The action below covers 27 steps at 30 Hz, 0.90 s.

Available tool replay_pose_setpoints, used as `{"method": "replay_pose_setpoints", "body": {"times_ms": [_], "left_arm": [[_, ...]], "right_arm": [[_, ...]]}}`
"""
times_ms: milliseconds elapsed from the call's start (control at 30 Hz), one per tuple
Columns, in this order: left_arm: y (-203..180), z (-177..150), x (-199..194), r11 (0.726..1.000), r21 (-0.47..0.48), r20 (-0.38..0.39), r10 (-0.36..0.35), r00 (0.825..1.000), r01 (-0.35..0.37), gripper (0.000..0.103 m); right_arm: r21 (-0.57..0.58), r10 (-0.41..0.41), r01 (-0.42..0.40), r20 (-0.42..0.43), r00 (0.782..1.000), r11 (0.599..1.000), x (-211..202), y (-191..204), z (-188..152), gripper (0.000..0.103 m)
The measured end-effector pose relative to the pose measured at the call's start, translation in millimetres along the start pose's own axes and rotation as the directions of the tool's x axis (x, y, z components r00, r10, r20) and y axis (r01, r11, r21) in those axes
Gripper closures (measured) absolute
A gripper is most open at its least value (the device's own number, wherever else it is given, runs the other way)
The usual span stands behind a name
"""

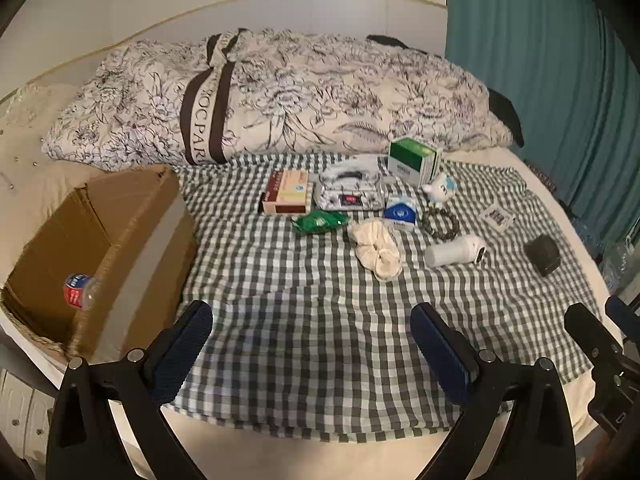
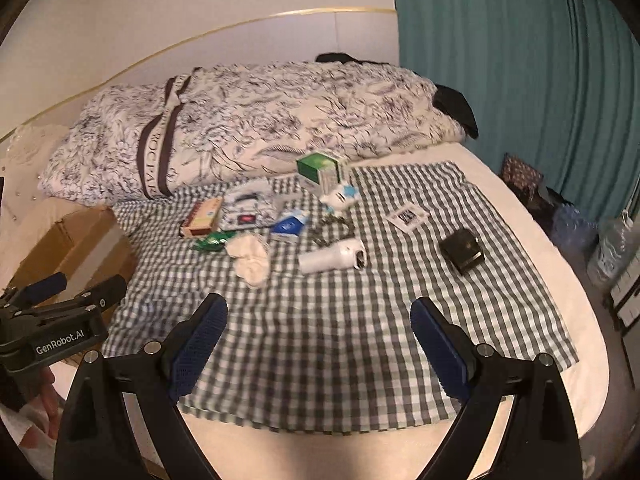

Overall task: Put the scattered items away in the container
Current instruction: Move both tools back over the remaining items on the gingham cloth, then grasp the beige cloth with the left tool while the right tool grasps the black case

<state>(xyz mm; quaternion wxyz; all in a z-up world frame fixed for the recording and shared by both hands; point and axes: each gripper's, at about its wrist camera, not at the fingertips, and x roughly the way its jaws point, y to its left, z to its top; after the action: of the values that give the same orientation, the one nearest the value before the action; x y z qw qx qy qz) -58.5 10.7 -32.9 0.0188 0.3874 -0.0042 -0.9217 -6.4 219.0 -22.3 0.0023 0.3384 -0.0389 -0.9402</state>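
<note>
Cardboard box [image 1: 100, 240] sits left on the bed, one bottle [image 1: 78, 290] inside; left gripper [image 1: 312, 344] and right gripper [image 2: 318, 334] both spread, empty; nearest pickups are the white cloth [image 1: 376, 254] and white cylinder [image 2: 332, 260], best pinched across their narrow width.

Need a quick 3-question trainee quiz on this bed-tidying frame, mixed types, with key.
1. True or false: the cardboard box already holds a bottle.
2. Which lies farthest from the box? A) white socks B) dark square case C) green packet
3. Fill in: both the left tongs and the right tongs are ___ and hold nothing.

Key: 1 true; 2 B; 3 open
</note>
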Motion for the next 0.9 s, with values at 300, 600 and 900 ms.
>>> {"method": "replay_pose_setpoints", "body": {"times_ms": [300, 600, 900], "left_arm": [[-17, 0, 44, 1.0, -0.013, -0.033, -0.002, 0.999, 0.001, 0.001], [-32, 5, 88, 1.0, -0.014, -0.074, 0.011, 0.997, -0.012, 0.001], [-41, 14, 134, 0.999, -0.043, -0.116, 0.024, 0.993, -0.029, 0.001]], "right_arm": [[0.021, -0.016, 0.017, -0.041, 0.999, 1.0, 34, -22, -9, 0.01], [0.031, -0.009, 0.011, -0.084, 0.996, 0.999, 78, -39, -11, 0.01], [0.071, -0.059, 0.069, -0.125, 0.99, 0.995, 116, -83, -3, 0.01]]}}
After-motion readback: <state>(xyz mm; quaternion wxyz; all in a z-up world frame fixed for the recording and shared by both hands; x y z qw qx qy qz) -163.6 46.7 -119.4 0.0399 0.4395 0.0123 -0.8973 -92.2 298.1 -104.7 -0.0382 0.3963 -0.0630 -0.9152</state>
